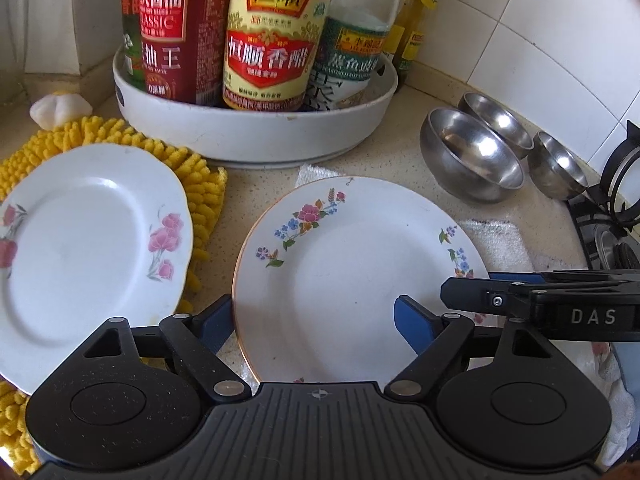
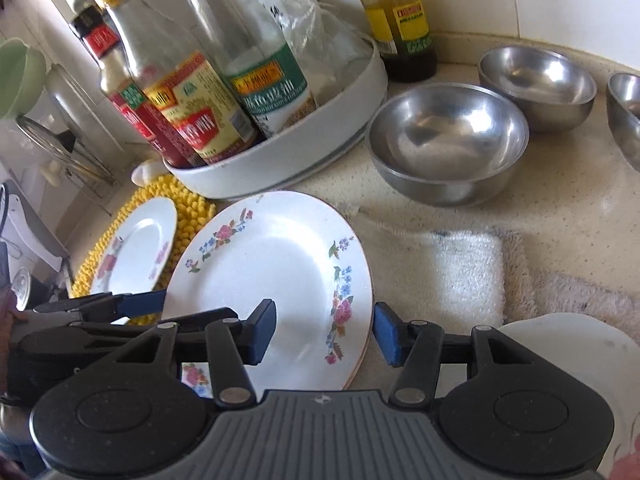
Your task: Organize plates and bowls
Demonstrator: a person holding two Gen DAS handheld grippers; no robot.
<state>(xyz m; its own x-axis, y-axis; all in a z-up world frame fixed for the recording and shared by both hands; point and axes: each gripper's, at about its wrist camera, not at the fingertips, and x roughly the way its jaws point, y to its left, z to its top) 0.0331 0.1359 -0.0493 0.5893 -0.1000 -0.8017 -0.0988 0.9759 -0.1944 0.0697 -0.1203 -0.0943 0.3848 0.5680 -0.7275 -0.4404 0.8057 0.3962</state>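
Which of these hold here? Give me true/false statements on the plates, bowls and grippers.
1. Three steel bowls stand separately on the counter, not stacked. True.
2. The pink-flowered plate lies on the white towel. False: it lies on the yellow mat.
3. The left gripper and the right gripper each straddle the rim of the many-coloured-flower plate, on opposite sides. True.
4. The white round tray is empty. False: it holds sauce bottles.
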